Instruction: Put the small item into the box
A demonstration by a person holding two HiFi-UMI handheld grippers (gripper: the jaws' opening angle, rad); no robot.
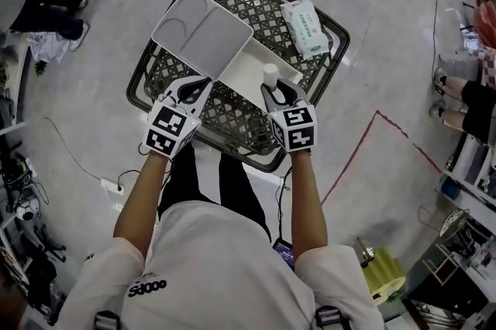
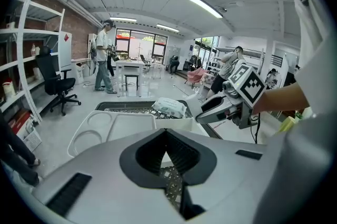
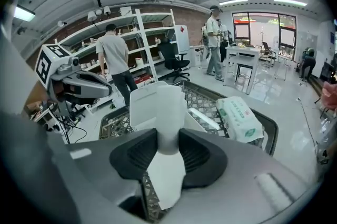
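A small white cylindrical bottle stands upright between the pads of my right gripper, which is shut on it just above the open white box. In the right gripper view the bottle fills the gap of the right gripper. My left gripper hangs over the wire basket at the box's near left corner, tips together with nothing between them. In its own view the left gripper points at the box's lid.
The white lid lies on the basket's far left, against the box. A pack of wet wipes lies at the basket's far right. People stand and sit around the room; a cable and a power strip lie on the floor at the left.
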